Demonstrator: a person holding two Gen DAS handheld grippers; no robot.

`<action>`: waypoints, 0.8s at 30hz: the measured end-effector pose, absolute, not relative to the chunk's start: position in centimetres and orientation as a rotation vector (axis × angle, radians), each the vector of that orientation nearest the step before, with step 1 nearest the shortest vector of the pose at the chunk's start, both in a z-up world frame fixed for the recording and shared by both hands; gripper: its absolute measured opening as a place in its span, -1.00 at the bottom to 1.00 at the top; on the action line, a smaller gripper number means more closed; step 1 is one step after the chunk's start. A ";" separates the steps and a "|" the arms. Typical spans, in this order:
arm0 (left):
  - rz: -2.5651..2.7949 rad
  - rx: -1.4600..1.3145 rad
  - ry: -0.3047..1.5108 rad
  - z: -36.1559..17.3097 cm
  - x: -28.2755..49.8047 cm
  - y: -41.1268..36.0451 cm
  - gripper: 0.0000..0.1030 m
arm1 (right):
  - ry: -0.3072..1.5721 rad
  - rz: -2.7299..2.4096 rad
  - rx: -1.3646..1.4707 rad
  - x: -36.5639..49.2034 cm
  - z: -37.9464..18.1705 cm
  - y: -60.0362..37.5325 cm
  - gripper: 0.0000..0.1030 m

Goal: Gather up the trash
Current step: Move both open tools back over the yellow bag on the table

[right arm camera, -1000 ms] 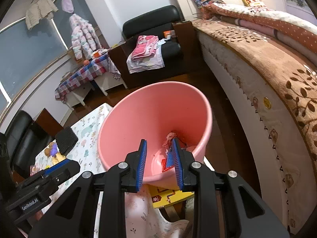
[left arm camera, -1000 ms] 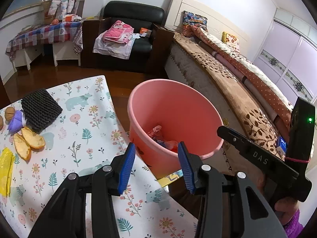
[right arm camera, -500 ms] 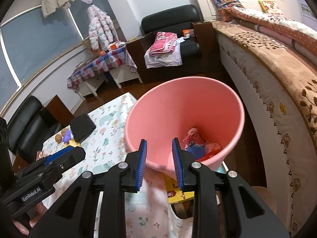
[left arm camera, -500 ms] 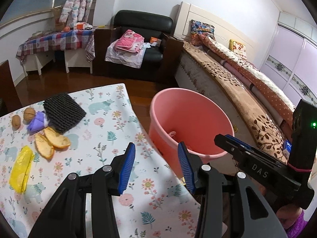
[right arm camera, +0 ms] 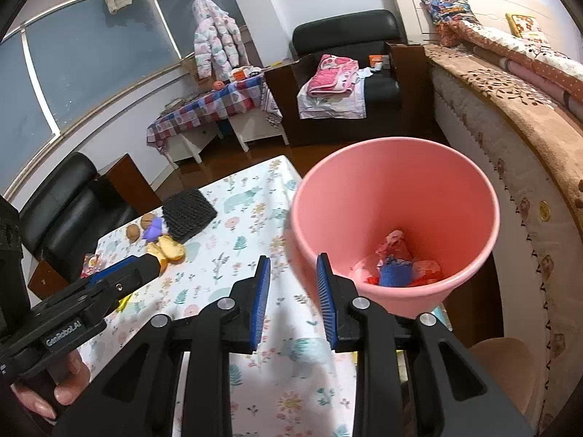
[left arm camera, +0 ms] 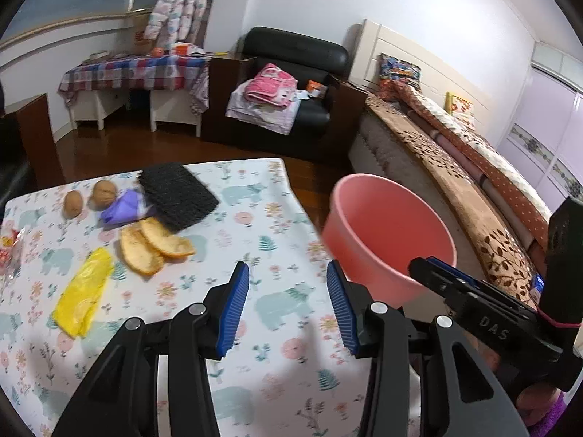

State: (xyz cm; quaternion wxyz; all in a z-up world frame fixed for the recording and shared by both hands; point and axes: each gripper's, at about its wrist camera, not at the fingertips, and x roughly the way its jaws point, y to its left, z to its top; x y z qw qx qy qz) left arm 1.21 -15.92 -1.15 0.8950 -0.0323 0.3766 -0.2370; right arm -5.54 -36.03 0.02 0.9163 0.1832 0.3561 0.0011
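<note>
Floral tablecloth (left arm camera: 255, 218), pink bin (right arm camera: 397, 196), bed (left arm camera: 455, 167)

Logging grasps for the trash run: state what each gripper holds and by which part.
Nothing is held. The left gripper and right gripper are both open and empty above the table.

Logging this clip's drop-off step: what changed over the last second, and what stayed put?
The right gripper let go of the scrap it held over the pink bin and pulled back, empty. The left gripper swung from the bin toward the table, open throughout. Peels, yellow wrapper and black pad stayed put.
</note>
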 end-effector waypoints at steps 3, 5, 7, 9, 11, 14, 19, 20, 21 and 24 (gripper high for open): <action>-0.465 -0.080 0.787 -1.4 1.2 -14.4 -0.15 | 0.731 0.020 0.367 -5.6 0.1 -35.0 -0.48; -0.449 -0.086 0.789 -1.6 1.3 -13.4 -0.15 | 0.730 0.032 0.365 -5.6 0.2 -34.6 -0.48; -0.426 -0.091 0.790 -1.8 1.2 -12.3 -0.15 | 0.731 0.044 0.361 -5.6 0.1 -34.1 -0.48; -0.400 -0.101 0.790 -2.0 1.2 -11.0 -0.15 | 0.734 0.058 0.358 -5.4 0.1 -33.7 -0.48; -0.379 -0.109 0.791 -2.2 1.3 -10.1 -0.15 | 0.738 0.070 0.353 -5.3 0.0 -33.1 -0.48; -0.338 -0.123 0.793 -2.5 1.2 -8.2 -0.15 | 0.745 0.083 0.345 -5.1 0.0 -32.3 -0.48; -0.274 -0.143 0.797 -3.0 1.1 -5.2 -0.15 | 0.759 0.107 0.331 -4.6 -0.2 -31.2 -0.48; -0.263 -0.146 0.800 -3.1 1.1 -4.6 -0.15 | 0.762 0.111 0.328 -4.6 -0.3 -31.0 -0.48; -0.250 -0.149 0.804 -3.3 1.0 -4.0 -0.15 | 0.766 0.114 0.325 -4.6 -0.4 -30.8 -0.48; -0.216 -0.151 0.823 -4.1 0.8 -2.6 -0.15 | 0.779 0.127 0.316 -4.4 -0.7 -30.2 -0.48</action>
